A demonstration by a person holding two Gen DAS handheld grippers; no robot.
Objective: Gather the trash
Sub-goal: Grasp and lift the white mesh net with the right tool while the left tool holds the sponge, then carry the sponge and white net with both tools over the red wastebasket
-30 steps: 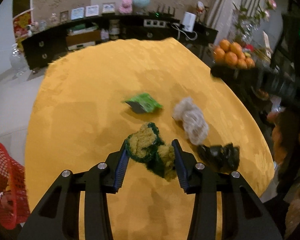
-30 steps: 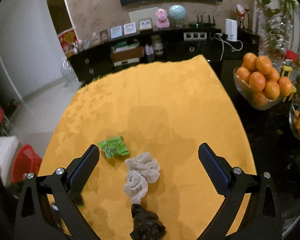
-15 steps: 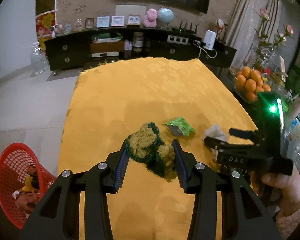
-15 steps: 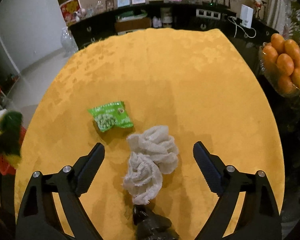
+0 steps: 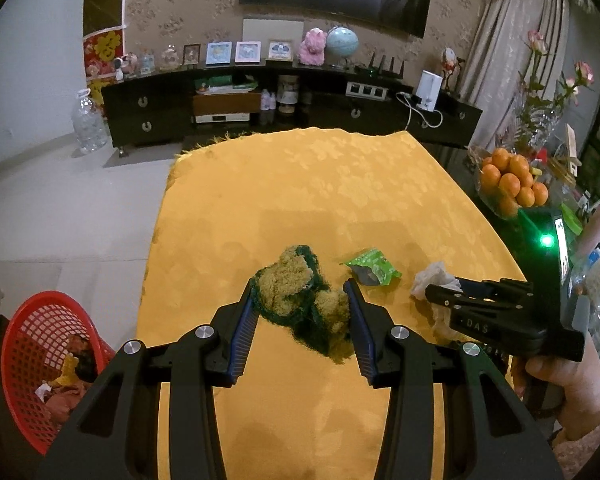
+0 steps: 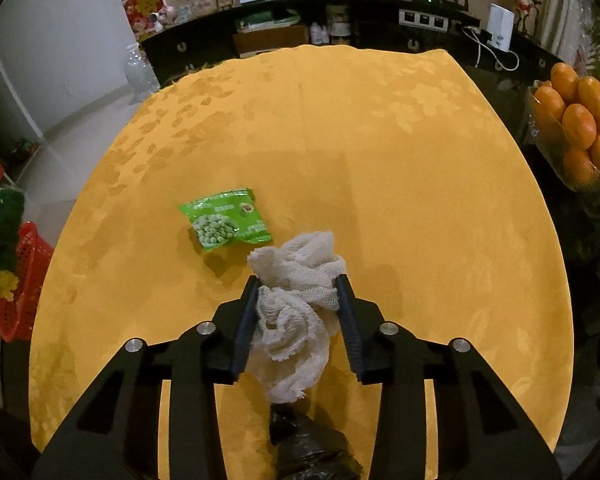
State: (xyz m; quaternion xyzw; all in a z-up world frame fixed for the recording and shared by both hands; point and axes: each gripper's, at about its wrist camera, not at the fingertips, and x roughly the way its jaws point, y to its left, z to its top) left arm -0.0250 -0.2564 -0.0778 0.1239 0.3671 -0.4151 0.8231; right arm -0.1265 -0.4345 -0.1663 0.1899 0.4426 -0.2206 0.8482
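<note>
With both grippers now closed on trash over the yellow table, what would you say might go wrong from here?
1. The green and yellow clump hangs loosely from the left gripper; bits could drop before it reaches the red basket beside the table.
2. The right gripper holds the white netting only around its middle, and the tail hangs just above the black bag; it might snag or slip.
3. The green snack packet lies close by and could get knocked.
</note>
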